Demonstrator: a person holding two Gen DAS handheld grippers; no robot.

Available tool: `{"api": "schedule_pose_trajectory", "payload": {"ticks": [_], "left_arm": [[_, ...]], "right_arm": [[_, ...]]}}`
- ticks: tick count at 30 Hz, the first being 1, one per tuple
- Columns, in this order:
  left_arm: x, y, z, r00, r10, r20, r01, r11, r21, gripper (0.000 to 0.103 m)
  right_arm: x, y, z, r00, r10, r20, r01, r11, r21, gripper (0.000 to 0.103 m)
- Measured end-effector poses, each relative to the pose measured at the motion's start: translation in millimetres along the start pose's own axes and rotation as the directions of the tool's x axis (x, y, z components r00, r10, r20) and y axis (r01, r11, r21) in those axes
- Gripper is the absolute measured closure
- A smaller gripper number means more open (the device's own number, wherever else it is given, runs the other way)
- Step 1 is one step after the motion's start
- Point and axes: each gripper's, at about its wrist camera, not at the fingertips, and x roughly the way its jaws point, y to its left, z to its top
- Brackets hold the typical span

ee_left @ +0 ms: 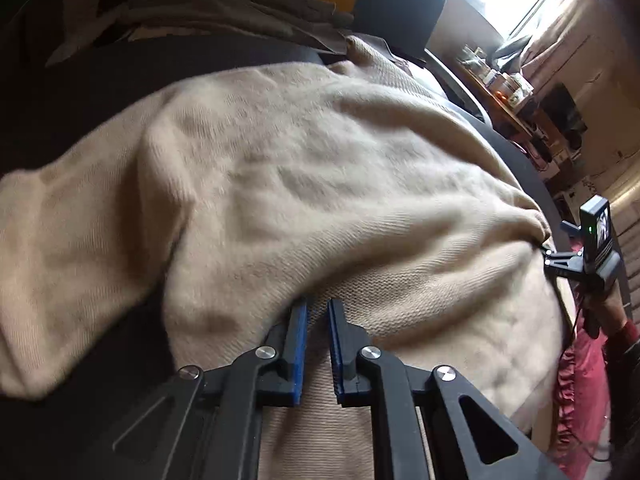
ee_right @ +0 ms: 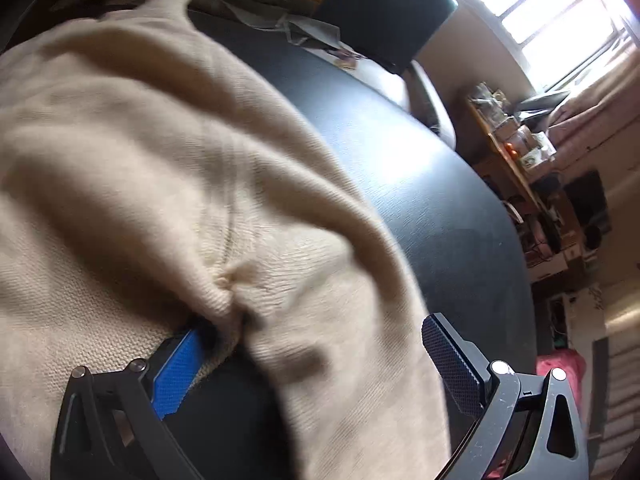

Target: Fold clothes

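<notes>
Beige knit sweater [ee_left: 304, 168] is lying rumpled on the black table [ee_right: 420, 184], soft and floppy, so I am pinching its near hem in my nearly closed left gripper [ee_left: 318, 312] while my right gripper [ee_right: 316, 344] is gaping wide over a bunched fold

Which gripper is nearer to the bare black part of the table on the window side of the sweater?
Right. The right gripper sits at the beige sweater's edge beside the bare black table. The left gripper is over the sweater's middle, cloth on every side.
</notes>
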Motion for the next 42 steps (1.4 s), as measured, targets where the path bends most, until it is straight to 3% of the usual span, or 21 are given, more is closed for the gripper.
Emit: {"api": "schedule_pose_trajectory", "payload": {"ticks": [4,9,12,14,15,17,20,22,25,29,30,32,33,34,36,37,39,41,42], "left_arm": [[4.2,-7.2,11.7,0.992,0.125,0.027,-0.127,0.987,0.1,0.096],[0.0,-9.0,9.0,0.985,0.172,0.017,-0.173,0.977,0.124,0.096],[-10.8,-13.6,-0.1,0.985,0.175,-0.001,-0.174,0.977,0.123,0.092],[-23.3,-18.4,-11.8,0.985,0.17,0.01,-0.17,0.978,0.123,0.09],[-29.9,-21.4,-18.7,0.987,0.158,0.018,-0.159,0.979,0.124,0.09],[-42.1,-28.2,-33.0,0.993,0.113,0.03,-0.116,0.985,0.126,0.089],[-55.6,-42.5,-51.5,0.999,0.043,0.025,-0.046,0.99,0.132,0.088],[-61.8,-56.3,-65.7,1.0,-0.017,0.014,0.014,0.988,0.152,0.088],[-70.2,-82.3,-83.0,0.996,-0.091,0.0,0.089,0.977,0.196,0.088],[-75.9,-115.1,-104.0,0.984,-0.177,-0.028,0.178,0.948,0.263,0.084],[-73.9,-122.0,-108.5,0.983,-0.179,-0.041,0.183,0.942,0.28,0.084],[-69.9,-130.7,-116.0,0.983,-0.173,-0.062,0.184,0.937,0.298,0.084],[-67.4,-132.0,-118.2,0.982,-0.176,-0.072,0.19,0.936,0.295,0.084],[-66.4,-131.8,-120.9,0.979,-0.187,-0.081,0.202,0.937,0.284,0.084],[-65.3,-129.1,-124.1,0.969,-0.226,-0.094,0.243,0.94,0.241,0.084],[-65.9,-129.3,-125.2,0.963,-0.253,-0.097,0.269,0.936,0.225,0.084],[-68.1,-130.5,-127.0,0.948,-0.304,-0.096,0.317,0.927,0.201,0.084],[-73.3,-135.9,-127.3,0.933,-0.35,-0.08,0.359,0.91,0.208,0.084],[-75.0,-139.6,-127.1,0.918,-0.389,-0.081,0.397,0.894,0.208,0.083]], "right_arm": [[23.9,-16.1,30.0,0.996,-0.087,-0.019,0.087,0.996,0.005,0.0],[23.4,-20.0,41.8,0.997,-0.072,-0.03,0.072,0.997,0.016,0.0],[-4.6,-16.4,25.1,0.999,0.032,-0.001,-0.032,0.998,0.051,0.0],[-32.0,-15.7,2.7,0.98,0.191,0.047,-0.195,0.974,0.115,0.0],[-46.8,-15.6,-12.2,0.95,0.305,0.073,-0.313,0.937,0.153,0.0],[-71.2,-11.7,-43.5,0.86,0.494,0.129,-0.511,0.834,0.21,0.0],[-96.7,4.3,-93.1,0.696,0.689,0.203,-0.714,0.636,0.292,0.0],[-108.7,15.3,-120.8,0.587,0.76,0.279,-0.798,0.484,0.36,0.0],[-108.0,21.5,-144.9,0.507,0.784,0.357,-0.83,0.334,0.446,0.0],[-93.1,41.8,-177.1,0.349,0.83,0.434,-0.832,0.061,0.551,0.0],[-89.7,46.9,-182.9,0.324,0.83,0.453,-0.824,0.013,0.566,0.0],[-83.3,57.2,-188.9,0.296,0.82,0.489,-0.808,-0.058,0.586,0.0],[-82.6,61.3,-186.6,0.267,0.817,0.511,-0.806,-0.102,0.583,0.0],[-87.2,62.6,-181.3,0.22,0.808,0.547,-0.822,-0.149,0.55,0.0],[-108.5,58.8,-160.5,0.137,0.781,0.609,-0.88,-0.187,0.438,0.0],[-117.5,56.7,-146.6,0.115,0.773,0.624,-0.902,-0.182,0.392,0.0],[-127.8,56.6,-115.7,0.093,0.771,0.63,-0.929,-0.16,0.333,0.0],[-125.1,67.0,-82.9,0.089,0.791,0.605,-0.938,-0.139,0.319,0.0],[-118.5,76.7,-67.8,0.092,0.806,0.584,-0.933,-0.135,0.334,0.0]]}}
